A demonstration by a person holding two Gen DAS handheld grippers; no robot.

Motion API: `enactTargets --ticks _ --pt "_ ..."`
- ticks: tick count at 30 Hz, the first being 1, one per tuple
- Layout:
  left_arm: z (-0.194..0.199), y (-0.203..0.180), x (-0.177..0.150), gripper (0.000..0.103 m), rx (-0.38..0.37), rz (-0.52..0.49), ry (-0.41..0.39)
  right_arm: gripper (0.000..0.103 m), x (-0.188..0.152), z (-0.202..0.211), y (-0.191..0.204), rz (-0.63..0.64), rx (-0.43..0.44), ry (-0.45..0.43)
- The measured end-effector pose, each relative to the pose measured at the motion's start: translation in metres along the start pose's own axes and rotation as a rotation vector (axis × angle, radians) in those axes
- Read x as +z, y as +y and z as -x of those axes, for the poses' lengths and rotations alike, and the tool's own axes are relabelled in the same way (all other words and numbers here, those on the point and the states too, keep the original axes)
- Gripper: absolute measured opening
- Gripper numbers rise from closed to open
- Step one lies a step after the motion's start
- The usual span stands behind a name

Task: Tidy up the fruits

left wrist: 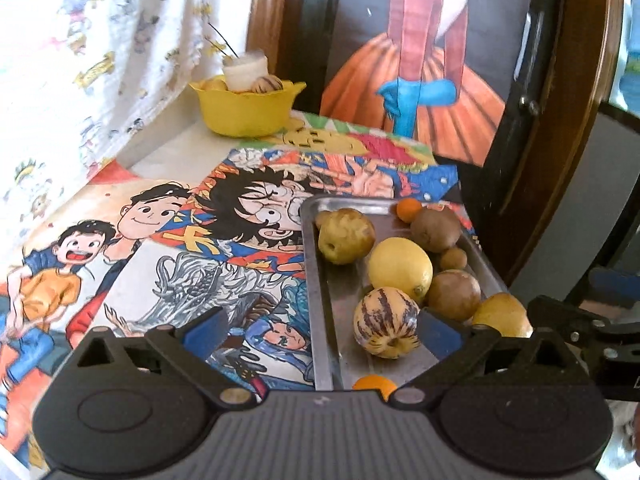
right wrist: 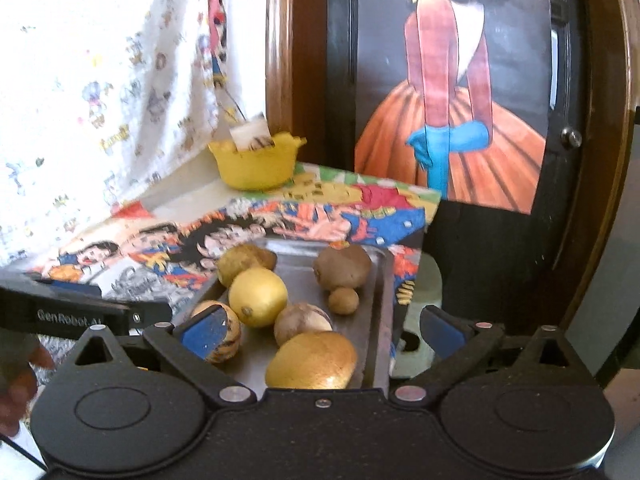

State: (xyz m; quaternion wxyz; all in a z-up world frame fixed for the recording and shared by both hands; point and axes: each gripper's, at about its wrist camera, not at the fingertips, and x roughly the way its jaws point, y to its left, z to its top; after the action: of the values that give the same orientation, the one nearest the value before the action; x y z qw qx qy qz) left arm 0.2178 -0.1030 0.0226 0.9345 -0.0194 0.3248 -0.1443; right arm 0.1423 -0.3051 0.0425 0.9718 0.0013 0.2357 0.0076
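Observation:
A metal tray [left wrist: 320, 312] [right wrist: 380, 304] holds several fruits: a striped melon [left wrist: 386, 322] [right wrist: 230, 338], a lemon [left wrist: 400, 266] [right wrist: 258, 296], kiwis [left wrist: 436, 229] [right wrist: 342, 266], a yellow-green pear [left wrist: 346, 235] and small oranges [left wrist: 408, 209]. My left gripper [left wrist: 322, 334] is open and empty, its jaws wide, its right pad next to the striped melon. My right gripper [right wrist: 320, 334] is open and empty, low over the tray's near end above a golden fruit [right wrist: 312, 360]. A yellow bowl [left wrist: 248, 110] [right wrist: 256, 162] with fruit stands at the back.
The table has a cartoon-print cover [left wrist: 180, 240]. A patterned cloth [left wrist: 100, 60] hangs on the left. A framed painting [left wrist: 420, 60] stands behind the table. The left gripper's body [right wrist: 76, 314] shows at the left of the right wrist view.

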Motion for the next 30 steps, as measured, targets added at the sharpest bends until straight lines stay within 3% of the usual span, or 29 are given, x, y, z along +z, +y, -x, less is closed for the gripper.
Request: enactTargets --ticks 8,17,30 --pt "0.021 0.002 -0.033 0.102 0.046 0.062 -0.157 0.102 -0.019 0.027 -0.001 0.022 0.014 -0.116" --pt "0.090 0.000 -0.053 0.102 0.140 0.060 -0.279 0.102 -0.036 0.086 0.014 -0.003 0.051 -0.195" --pt "0.143 -0.001 -0.085 0.102 0.171 0.056 -0.338 0.102 -0.054 0.131 0.031 -0.010 0.050 -0.232"
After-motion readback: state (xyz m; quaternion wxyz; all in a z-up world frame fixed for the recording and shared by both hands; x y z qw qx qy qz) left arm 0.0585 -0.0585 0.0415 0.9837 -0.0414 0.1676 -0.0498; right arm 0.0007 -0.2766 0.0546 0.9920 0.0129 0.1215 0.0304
